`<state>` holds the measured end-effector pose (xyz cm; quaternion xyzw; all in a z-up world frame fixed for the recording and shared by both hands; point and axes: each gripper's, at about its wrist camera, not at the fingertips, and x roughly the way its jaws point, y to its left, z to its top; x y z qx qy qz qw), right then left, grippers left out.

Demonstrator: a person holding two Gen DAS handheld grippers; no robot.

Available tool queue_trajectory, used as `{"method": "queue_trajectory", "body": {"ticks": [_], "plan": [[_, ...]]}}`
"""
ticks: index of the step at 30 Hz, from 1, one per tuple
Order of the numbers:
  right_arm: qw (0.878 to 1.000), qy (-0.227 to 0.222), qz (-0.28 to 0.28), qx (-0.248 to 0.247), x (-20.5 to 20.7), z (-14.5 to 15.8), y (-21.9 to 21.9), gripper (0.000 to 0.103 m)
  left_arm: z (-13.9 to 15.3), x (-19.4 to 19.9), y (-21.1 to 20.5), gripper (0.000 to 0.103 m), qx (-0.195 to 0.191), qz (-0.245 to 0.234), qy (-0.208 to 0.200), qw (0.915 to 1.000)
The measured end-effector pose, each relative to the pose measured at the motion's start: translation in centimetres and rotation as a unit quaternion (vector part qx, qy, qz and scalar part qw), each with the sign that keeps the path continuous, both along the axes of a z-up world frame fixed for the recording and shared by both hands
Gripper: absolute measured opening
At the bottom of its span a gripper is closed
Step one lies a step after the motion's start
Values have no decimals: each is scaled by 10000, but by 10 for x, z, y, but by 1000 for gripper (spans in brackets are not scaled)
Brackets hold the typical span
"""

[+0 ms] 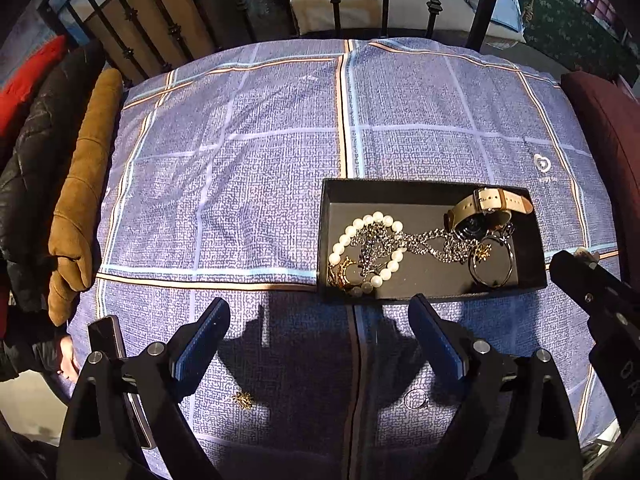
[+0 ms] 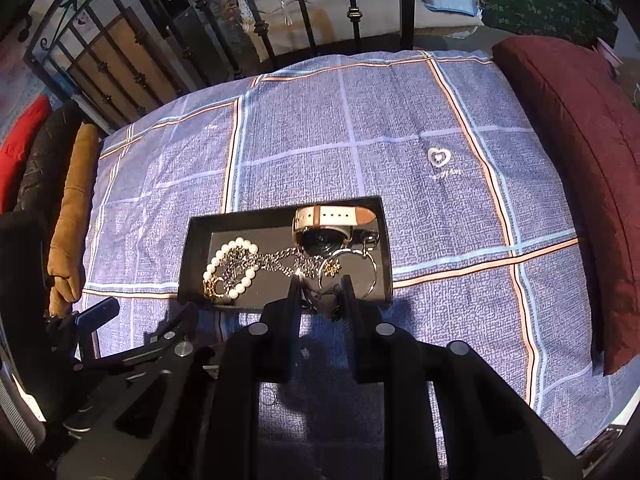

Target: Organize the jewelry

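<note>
A bed covered in a blue checked cloth [image 1: 260, 160] fills both views, with black iron bars [image 1: 434, 8] behind it. On the cloth a shallow black box [image 1: 400, 196] is set to the right of the middle in the left wrist view, its long axis running from left to right across the picture.

At the box's left end a pearl bracelet [image 1: 362, 224] is laid in a loop, with a gold piece [image 1: 344, 274] in the near left corner. A dark metal chain [image 1: 424, 240] is spread from the pearls along the box's length toward the right end. There a watch [image 1: 480, 216] is placed, its pale strap lying along the far wall, and a thin hoop [image 2: 375, 276] is seen just in front of it with a small gold charm [image 1: 484, 252] inside.

Outside the box, nearer the camera, a second gold charm [image 1: 243, 399] and a thin ring [image 1: 416, 399] are left loose on the cloth, well apart.

The left gripper [image 1: 320, 304] is held above the cloth with its jaws wide and nothing between them. The right gripper [image 2: 321, 282] is held over the near wall of the box, jaws narrow, with a small silvery piece [image 2: 322, 300] pinched between them; what it is cannot be made out.

A tan cushion [image 1: 84, 200] is seen along the left edge and a maroon cushion [image 2: 568, 160] along the right.
</note>
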<state>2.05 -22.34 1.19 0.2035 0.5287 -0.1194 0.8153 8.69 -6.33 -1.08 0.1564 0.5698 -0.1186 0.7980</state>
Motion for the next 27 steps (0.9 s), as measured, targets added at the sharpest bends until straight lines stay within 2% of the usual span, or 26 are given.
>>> {"method": "queue_trajectory", "body": {"ticks": [10, 27], "plan": [[9999, 10, -55, -123, 8, 0, -8, 20, 17, 11, -1, 88, -179, 129, -43, 9997], [9998, -16, 73, -189, 18, 1, -1, 20, 22, 15, -4, 88, -275, 136, -69, 9995]]}}
